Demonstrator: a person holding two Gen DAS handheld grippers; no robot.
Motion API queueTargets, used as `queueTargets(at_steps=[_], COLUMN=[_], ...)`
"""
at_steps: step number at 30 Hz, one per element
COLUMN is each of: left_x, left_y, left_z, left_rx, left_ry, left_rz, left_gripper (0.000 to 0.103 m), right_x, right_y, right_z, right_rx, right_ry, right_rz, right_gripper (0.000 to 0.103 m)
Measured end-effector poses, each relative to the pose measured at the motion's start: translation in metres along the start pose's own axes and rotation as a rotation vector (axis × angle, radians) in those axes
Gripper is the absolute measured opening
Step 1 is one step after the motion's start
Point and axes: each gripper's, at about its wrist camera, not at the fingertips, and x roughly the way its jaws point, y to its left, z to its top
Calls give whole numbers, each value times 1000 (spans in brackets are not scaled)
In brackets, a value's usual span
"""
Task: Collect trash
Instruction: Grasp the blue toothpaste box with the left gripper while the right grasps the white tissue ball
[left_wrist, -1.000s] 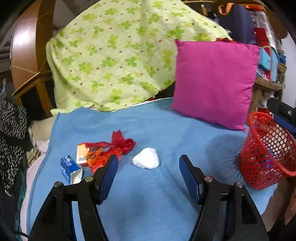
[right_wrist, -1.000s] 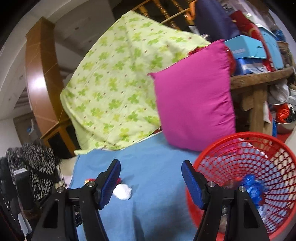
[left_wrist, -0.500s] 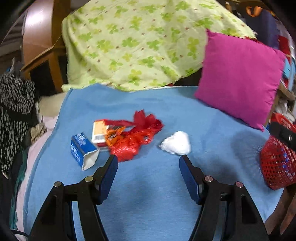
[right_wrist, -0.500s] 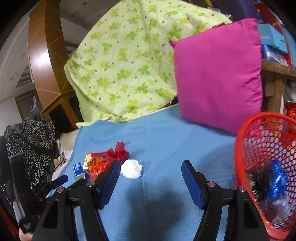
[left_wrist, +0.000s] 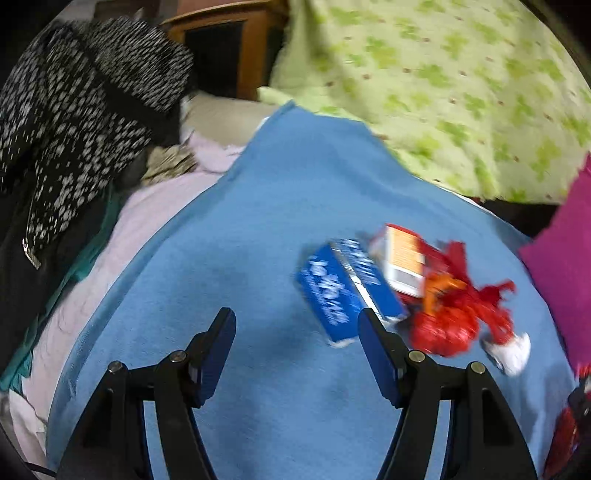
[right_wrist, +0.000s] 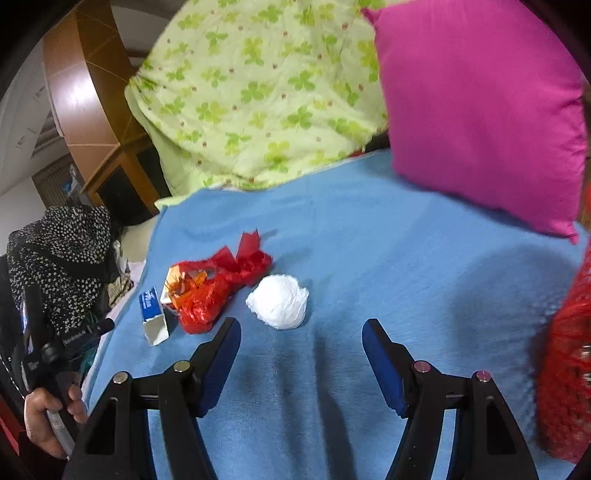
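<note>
Blue blanket (right_wrist: 369, 258): matt, fuzzy fleece-like cloth. Red bag (right_wrist: 218, 284): thin, crinkled, glossy plastic. White wad (right_wrist: 279, 301): soft, crumpled paper or plastic, cannot tell which. Blue carton (left_wrist: 343, 291): smooth printed cardboard. Pink cushion (right_wrist: 480, 107): smooth cloth, faint sheen. Green clover sheet (right_wrist: 251, 92): matt cotton-like cloth. Red basket (right_wrist: 569, 354): plastic mesh. Cabinet (right_wrist: 88, 88): polished wood.

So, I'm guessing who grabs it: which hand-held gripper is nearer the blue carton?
Left: blue carton lies just beyond its fingertip. Right faces the white wad instead.
</note>
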Motion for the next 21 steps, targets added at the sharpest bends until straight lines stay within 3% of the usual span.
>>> queueTargets(at_steps=[7,21], left_x=[27,59], left_y=[4,-36], left_z=[12,21], left_rx=[-69,-66], left_ry=[19,21], left_rz=[-28,-130], left_gripper=[69,69], right_x=[41,97], right_y=[9,3], right_z=[2,20], right_rx=[56,63], right_ry=[57,61], right_rz=[70,41], right_gripper=[72,72])
